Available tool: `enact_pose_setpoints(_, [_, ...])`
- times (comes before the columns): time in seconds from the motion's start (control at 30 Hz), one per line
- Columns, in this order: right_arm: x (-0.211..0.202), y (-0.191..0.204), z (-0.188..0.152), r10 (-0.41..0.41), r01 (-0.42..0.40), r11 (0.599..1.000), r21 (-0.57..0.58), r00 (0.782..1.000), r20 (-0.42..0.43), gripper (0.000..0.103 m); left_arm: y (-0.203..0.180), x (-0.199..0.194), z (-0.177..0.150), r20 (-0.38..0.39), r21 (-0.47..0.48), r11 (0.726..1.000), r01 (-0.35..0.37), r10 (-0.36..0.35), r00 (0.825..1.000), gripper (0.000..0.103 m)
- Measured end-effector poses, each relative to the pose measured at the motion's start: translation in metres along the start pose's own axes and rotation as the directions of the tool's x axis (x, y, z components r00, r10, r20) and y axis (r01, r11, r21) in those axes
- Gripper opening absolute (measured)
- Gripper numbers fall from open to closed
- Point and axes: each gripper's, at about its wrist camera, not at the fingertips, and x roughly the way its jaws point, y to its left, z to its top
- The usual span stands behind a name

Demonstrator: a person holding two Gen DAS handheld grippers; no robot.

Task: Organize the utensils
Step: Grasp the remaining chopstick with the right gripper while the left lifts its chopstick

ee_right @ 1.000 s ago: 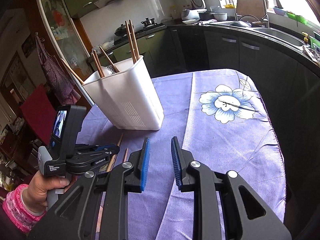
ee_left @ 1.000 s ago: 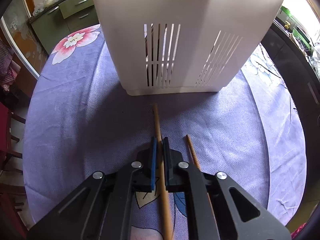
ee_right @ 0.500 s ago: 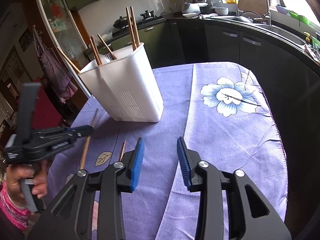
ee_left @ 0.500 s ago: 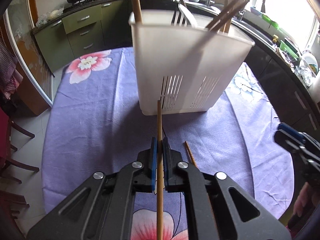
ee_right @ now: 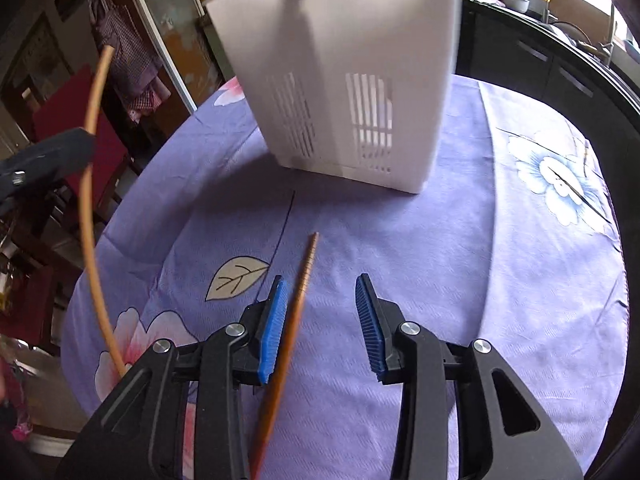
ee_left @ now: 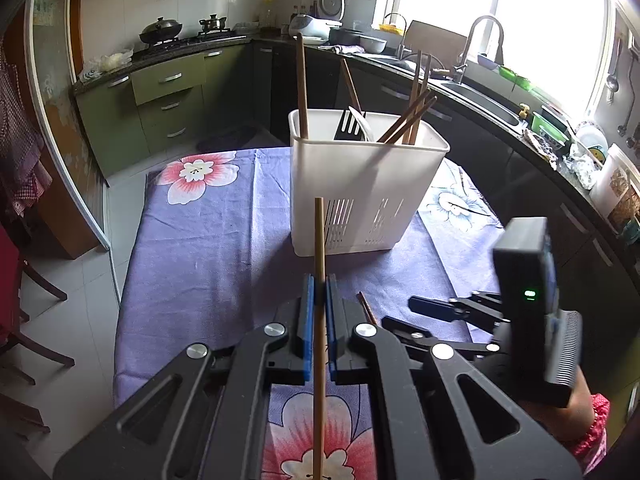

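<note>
My left fingers (ee_left: 319, 294) are clenched on a pale chopstick (ee_left: 319, 240), lifted clear of the purple-clothed counter (ee_left: 200, 264). My right fingers (ee_right: 320, 320) stand released, straddling a darker chopstick (ee_right: 298, 300) that lies flat just beside the left pad. Beyond both stands the white utensil holder (ee_left: 360, 184), with chopsticks and a spatula upright inside.

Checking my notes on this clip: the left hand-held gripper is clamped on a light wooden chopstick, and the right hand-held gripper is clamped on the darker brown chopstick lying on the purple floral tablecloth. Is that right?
Not quite. The right wrist view shows the right hand-held gripper open, its blue pads either side of the darker brown chopstick on the purple floral tablecloth, not clamped. The left hand-held gripper is clamped on the light wooden chopstick.
</note>
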Motion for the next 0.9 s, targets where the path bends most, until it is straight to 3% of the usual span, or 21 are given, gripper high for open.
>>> enact_pose_setpoints(0.33, [0.032,0.019,0.008,-0.109,0.107,0.993,-0.04,0.993,-0.043,0.036,0.015,-0.008,-0.001,0.014,-0.016,1.0,0.005,-0.005,1.0,0.005])
enact_pose_setpoints(0.4, [0.034,0.025,0.008,-0.124,0.122,0.991,-0.052,0.992,-0.034,0.03,0.016,-0.008,-0.001,0.015,-0.017,1.0,0.006,-0.006,1.0,0.005])
enact_pose_setpoints(0.53, [0.037,0.03,0.008,-0.112,0.11,0.993,-0.052,0.993,-0.026,0.009,0.016,-0.009,-0.002,0.017,-0.016,1.0,0.007,-0.007,1.0,0.005])
enact_pose_setpoints(0.77, [0.029,0.026,0.012,-0.068,0.069,0.998,-0.005,0.997,0.02,0.006,0.015,-0.012,-0.003,0.018,-0.012,1.0,0.01,-0.01,1.0,0.005])
enact_pose_setpoints(0.9, [-0.002,0.017,0.012,-0.053,0.053,0.999,0.012,0.995,0.079,0.006,0.016,-0.015,-0.003,0.02,-0.013,1.0,0.01,-0.01,1.0,0.005])
